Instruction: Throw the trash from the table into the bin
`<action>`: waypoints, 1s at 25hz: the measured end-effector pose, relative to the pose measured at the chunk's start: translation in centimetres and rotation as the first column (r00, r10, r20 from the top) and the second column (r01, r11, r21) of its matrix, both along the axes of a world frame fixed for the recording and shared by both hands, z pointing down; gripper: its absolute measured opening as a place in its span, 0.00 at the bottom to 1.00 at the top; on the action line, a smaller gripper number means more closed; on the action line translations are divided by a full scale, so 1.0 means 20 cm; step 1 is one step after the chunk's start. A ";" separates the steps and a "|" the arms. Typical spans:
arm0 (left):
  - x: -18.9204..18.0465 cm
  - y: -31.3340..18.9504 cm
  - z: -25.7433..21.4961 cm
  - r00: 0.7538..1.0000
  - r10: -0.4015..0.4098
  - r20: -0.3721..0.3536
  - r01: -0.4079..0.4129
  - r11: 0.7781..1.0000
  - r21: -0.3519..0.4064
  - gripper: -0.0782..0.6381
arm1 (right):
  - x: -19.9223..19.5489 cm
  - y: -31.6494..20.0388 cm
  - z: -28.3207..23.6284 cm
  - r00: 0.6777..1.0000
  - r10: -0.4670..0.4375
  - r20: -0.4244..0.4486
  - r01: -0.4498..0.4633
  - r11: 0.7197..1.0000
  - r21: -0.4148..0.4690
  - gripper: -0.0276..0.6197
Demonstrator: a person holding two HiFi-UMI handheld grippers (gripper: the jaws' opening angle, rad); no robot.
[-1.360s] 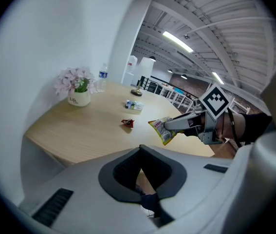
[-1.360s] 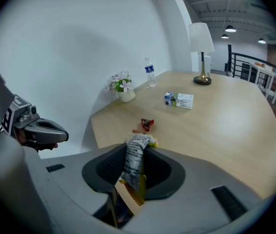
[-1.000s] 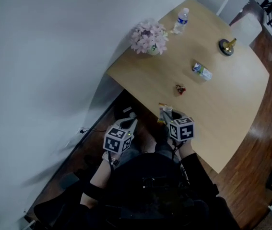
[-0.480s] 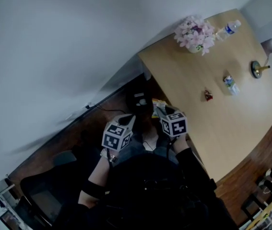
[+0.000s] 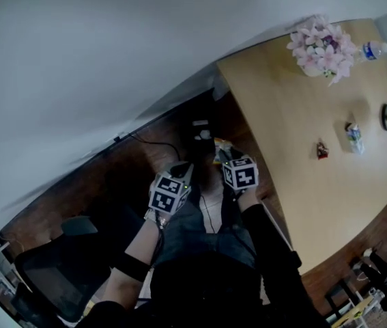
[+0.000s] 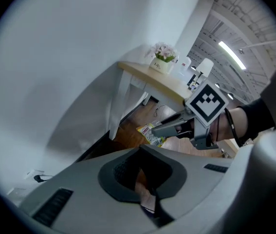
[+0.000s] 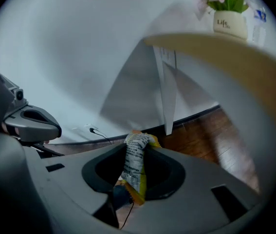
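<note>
Holding printed yellow wrapper (image 7: 137, 152) in right gripper (image 7: 134, 179); flowerpot (image 7: 230, 24) lettering reads "Life".

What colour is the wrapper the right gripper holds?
Yellow and white wrapper, clearest in right gripper view.

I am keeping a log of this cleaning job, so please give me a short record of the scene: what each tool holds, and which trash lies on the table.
right tool: shut on a yellow snack wrapper, held off the table's edge, above the floor
left tool: jaws together, nothing between them
table: light wood
trash on table: small red wrapper; crumpled packet
also on table: pink flowers; water bottle
bin: dark shape on the floor ahead of the tools, perhaps the bin, not certain
</note>
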State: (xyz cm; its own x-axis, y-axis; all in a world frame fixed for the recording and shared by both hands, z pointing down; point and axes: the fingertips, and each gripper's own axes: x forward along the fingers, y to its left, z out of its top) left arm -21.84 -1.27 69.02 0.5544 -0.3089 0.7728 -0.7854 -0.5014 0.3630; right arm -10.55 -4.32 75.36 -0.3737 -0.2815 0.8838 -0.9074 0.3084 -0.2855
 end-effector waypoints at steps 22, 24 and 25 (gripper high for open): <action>-0.06 0.04 0.74 0.999 -0.045 -0.004 0.044 0.992 -0.119 0.11 | -0.17 -0.08 1.17 0.998 0.044 -0.038 -0.049 0.990 -0.130 0.43; -0.05 0.04 0.73 0.999 -0.048 -0.007 0.047 0.992 -0.116 0.11 | -0.17 -0.09 1.15 0.998 0.053 -0.031 -0.057 0.992 -0.116 0.45; -0.04 0.05 0.72 0.999 -0.047 -0.007 0.046 0.992 -0.115 0.11 | -0.16 -0.10 1.14 0.998 0.061 -0.030 -0.063 0.992 -0.106 0.45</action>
